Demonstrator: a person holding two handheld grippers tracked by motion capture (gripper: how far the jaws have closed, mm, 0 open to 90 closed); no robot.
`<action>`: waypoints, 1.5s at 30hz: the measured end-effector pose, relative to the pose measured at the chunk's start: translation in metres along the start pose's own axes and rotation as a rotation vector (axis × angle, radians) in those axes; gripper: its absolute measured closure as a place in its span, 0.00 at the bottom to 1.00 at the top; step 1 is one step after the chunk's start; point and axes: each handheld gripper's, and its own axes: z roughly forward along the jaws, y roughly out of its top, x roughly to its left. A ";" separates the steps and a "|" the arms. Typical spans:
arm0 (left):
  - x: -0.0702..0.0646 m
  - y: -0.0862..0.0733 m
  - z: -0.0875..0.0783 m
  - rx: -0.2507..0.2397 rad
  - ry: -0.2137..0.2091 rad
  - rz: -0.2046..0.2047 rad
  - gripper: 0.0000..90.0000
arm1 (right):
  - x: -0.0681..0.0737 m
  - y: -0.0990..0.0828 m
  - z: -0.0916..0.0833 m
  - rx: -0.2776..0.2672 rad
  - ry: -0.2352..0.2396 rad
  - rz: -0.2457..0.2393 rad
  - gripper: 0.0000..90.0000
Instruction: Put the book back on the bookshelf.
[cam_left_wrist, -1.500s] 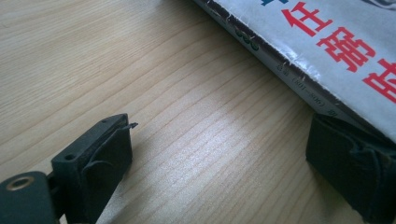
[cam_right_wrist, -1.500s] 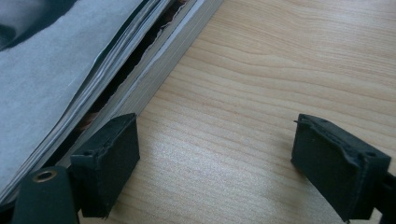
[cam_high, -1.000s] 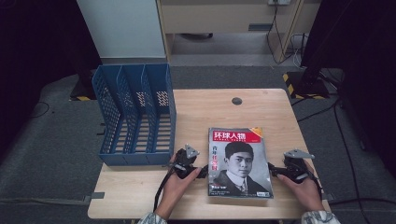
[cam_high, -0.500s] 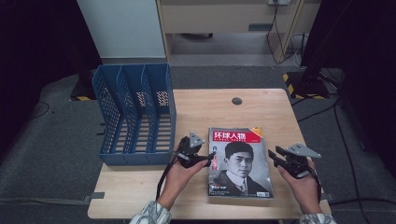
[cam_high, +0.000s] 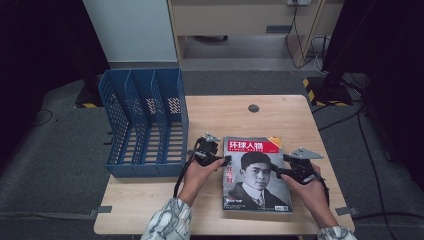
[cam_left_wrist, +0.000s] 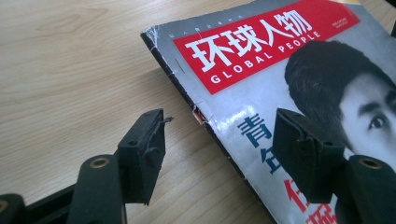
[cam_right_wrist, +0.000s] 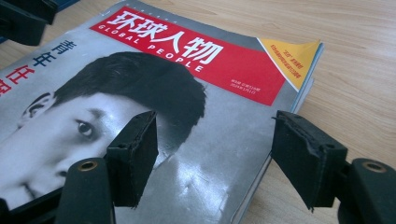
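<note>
We find the magazine (cam_high: 256, 172) lying flat on the wooden table (cam_high: 280, 112), lower centre of the high view, cover up, red title band toward the top of the frame. The blue file rack (cam_high: 145, 122) stands at centre left, just beside the magazine's spine side.

Left gripper (cam_high: 216, 159) sits at the magazine's left edge. Its jaws have just been closing but stand part open; in the left gripper view the spine edge (cam_left_wrist: 205, 119) runs between the two pads and neither presses on it. It has hold of nothing.

Right gripper (cam_high: 280, 171) sits at the right edge, centre right of the high view. Its jaws have just been opening and stand about half apart; in the right gripper view they straddle the page edge (cam_right_wrist: 261, 172) with no contact. Nothing held.

Risks, as we judge them:
- The spine is already frayed, with a small tear showing at centre of the left gripper view. A pinch there could rip the cover further.
- A pad closing from above could catch only the cover sheet, so the cover lifts and the pages stay down or fan open.
- The glossy cover may slip from a shallow bite.
- If one side grips before the other, the magazine may skew or slide toward the rack.
- If the lower pad doesn't get under the edge, it may just push the magazine across the table.
</note>
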 end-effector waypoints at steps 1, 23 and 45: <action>0.003 0.000 0.004 0.010 -0.025 -0.018 0.37 | 0.000 0.000 0.000 0.001 0.000 -0.002 0.37; 0.015 -0.001 0.017 0.026 -0.130 -0.073 0.48 | 0.005 -0.005 0.004 0.045 0.016 0.008 0.27; 0.007 0.017 -0.017 0.017 -0.183 -0.047 0.70 | 0.014 -0.004 0.006 0.027 0.053 -0.066 0.33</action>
